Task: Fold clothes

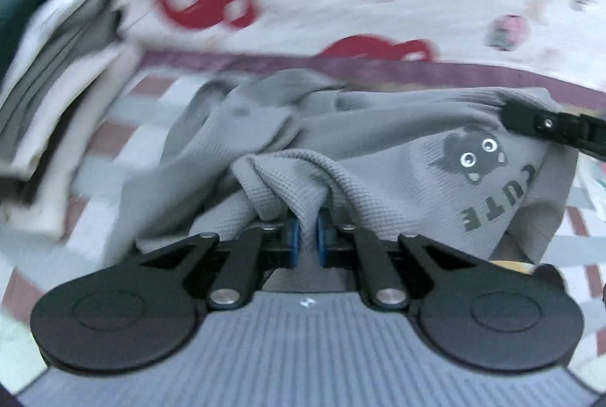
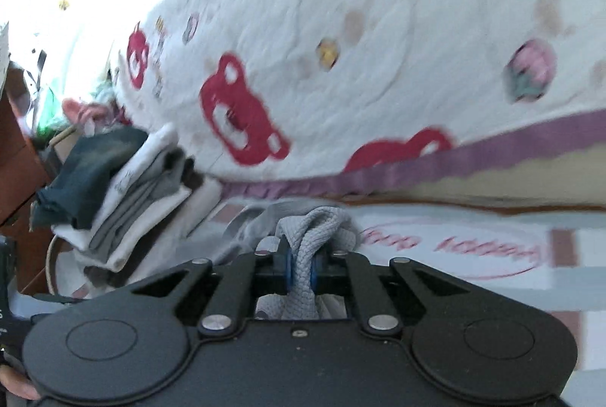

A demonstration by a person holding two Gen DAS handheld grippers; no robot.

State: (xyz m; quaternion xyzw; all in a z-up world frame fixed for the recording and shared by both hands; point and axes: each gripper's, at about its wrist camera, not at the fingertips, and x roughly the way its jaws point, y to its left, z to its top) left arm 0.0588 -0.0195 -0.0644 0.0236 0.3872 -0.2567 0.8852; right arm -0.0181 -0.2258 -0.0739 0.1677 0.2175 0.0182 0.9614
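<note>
Both grippers were clamped on one grey top (image 1: 378,157): we held a bunched fold in the left gripper (image 1: 306,236), its blue pads (image 1: 295,240) nearly meeting on the cloth, and a twisted rope of the same fabric (image 2: 303,255) in the right gripper (image 2: 301,268). Most of the top's shape was lost to us; it hung crumpled between the grippers over a checked sheet (image 1: 125,126), with its far edge folded under, and we could not tell its long axis. Its print, a dark cartoon face above the letters "UTE", read upside down from the left wrist, the first letter cut by a crease. Only the right gripper's black tip (image 1: 545,124) showed there. Beyond, on the left, sat a blurred stack of folded clothes (image 2: 125,194). Pink writing on the sheet (image 2: 454,244) was unreadable. Farthest lay a white quilt (image 2: 378,28) with red bear heads.
</note>
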